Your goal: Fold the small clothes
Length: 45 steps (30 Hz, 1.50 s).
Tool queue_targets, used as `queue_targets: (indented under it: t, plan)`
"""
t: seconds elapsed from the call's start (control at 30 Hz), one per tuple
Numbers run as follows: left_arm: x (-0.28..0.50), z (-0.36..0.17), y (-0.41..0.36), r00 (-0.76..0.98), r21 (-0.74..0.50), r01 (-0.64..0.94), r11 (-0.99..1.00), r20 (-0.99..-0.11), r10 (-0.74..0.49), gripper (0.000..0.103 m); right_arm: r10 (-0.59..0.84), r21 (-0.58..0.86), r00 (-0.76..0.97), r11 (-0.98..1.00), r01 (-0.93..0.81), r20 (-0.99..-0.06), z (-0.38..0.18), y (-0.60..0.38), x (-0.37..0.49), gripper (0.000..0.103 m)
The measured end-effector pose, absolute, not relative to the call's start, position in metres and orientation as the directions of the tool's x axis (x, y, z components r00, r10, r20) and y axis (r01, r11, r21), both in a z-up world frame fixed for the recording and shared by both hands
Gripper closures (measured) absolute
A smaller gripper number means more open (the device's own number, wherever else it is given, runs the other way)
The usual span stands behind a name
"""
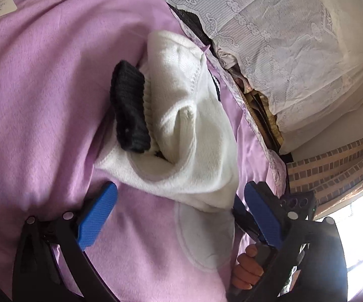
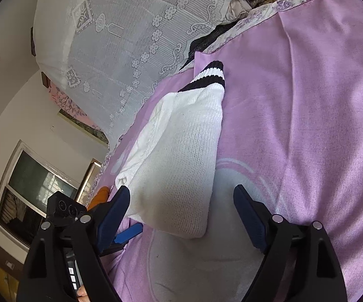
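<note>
A white knitted sock [image 2: 181, 146] with two black stripes at its cuff lies lengthwise on the purple blanket [image 2: 307, 100]. Its near end rests between the fingers of my right gripper [image 2: 181, 201], which stands open; the right pad is clear of the fabric. In the left wrist view the white sock [image 1: 189, 125] is bunched and folded over, with a black ribbed piece [image 1: 128, 105] against its left side. My left gripper [image 1: 181, 201] is open too, its blue pads [image 1: 98, 214] wide apart with the sock's near end between them. A hand [image 1: 249, 264] grips the other tool at lower right.
White lace-covered bedding [image 2: 121, 37] is piled along the blanket's far edge, with dark items wedged beneath it [image 1: 196, 25]. Paper tags [image 1: 0, 7] lie at the blanket's upper left. A window [image 2: 35, 183] and an orange item [image 2: 101, 193] show at the left.
</note>
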State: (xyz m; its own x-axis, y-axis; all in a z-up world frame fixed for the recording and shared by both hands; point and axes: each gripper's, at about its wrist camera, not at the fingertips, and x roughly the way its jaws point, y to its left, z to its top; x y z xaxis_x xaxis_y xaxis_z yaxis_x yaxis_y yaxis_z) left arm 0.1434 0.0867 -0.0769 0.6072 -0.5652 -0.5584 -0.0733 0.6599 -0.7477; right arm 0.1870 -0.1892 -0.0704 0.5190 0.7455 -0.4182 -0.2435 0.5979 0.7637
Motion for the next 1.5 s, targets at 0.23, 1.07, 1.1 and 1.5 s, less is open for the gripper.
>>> queue_targets:
  t: [0.23,1.07,1.1,1.5]
  plan:
    - [0.191,-0.072,0.088,0.605,-0.674,-0.027,0.738,-0.599,-0.525,0.005,0.745,0.772,0.511,0.596,-0.220,-0.429,-0.071,-0.184,0.210,0.017]
    - [0.252,-0.071,0.078,0.535,-0.536,0.116,0.836,-0.676,-0.507,0.005,0.696,0.692,0.473,0.688,-0.220,-0.541,-0.078,-0.142,0.307,0.039]
    - [0.252,-0.071,0.078,0.536,-0.534,0.116,0.837,-0.676,-0.506,0.005,0.693,0.685,0.474,0.692,-0.226,-0.543,-0.078,-0.141,0.307,0.039]
    - [0.252,-0.071,0.071,0.571,-0.455,0.110,0.884,-0.699,-0.430,0.004,0.677,0.650,0.489,0.715,-0.257,-0.550,-0.078,-0.136,0.304,0.042]
